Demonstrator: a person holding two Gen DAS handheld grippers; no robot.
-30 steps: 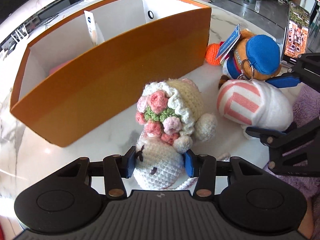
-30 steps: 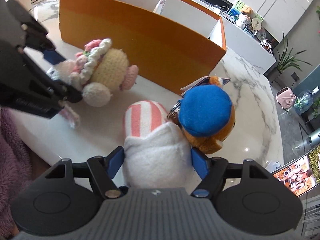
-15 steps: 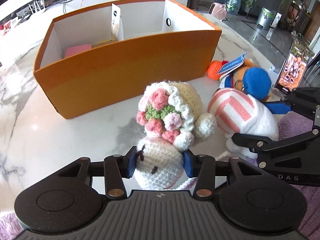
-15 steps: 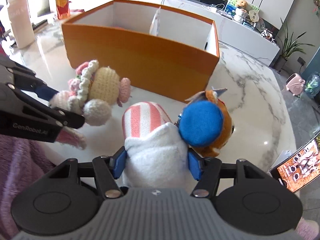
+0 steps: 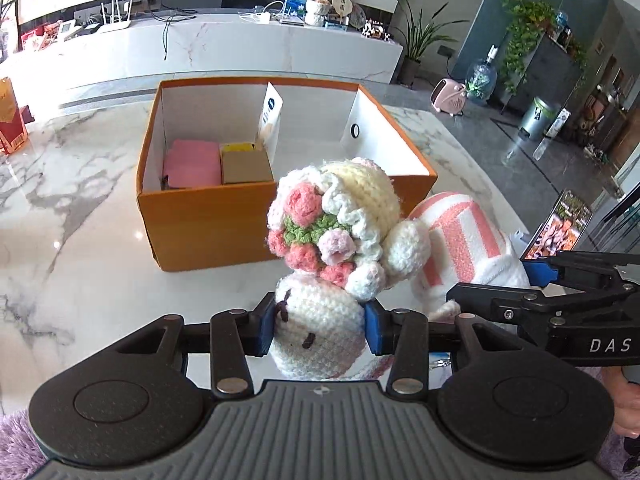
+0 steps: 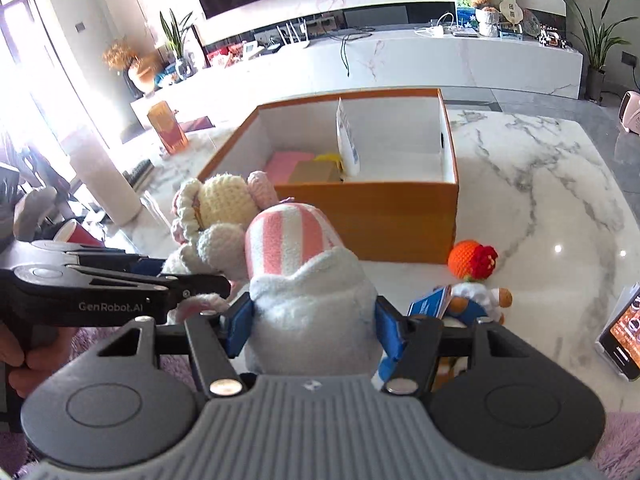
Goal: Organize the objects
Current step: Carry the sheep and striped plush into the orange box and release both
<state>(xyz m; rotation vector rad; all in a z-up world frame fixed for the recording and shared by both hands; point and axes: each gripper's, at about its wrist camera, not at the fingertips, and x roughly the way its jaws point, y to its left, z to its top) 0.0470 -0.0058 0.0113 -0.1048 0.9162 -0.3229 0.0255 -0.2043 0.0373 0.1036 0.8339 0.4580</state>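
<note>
On the left, the left gripper (image 5: 319,327) held a crocheted doll (image 5: 332,240) by its white head, its blue fingers (image 5: 265,330) pinching either side and having just tightened a little. The doll hung clear of the marble tabletop (image 5: 80,248), in front of the orange box (image 5: 208,228), whose left compartment held a pink pad (image 5: 194,162) and a brown carton (image 5: 246,166). To the right, the right gripper (image 6: 313,326) pinched a white plush toy (image 6: 308,276) with pink stripes. Farther right, an orange knitted ball (image 6: 472,260) and a small bear (image 6: 470,304) lay on the tabletop.
</note>
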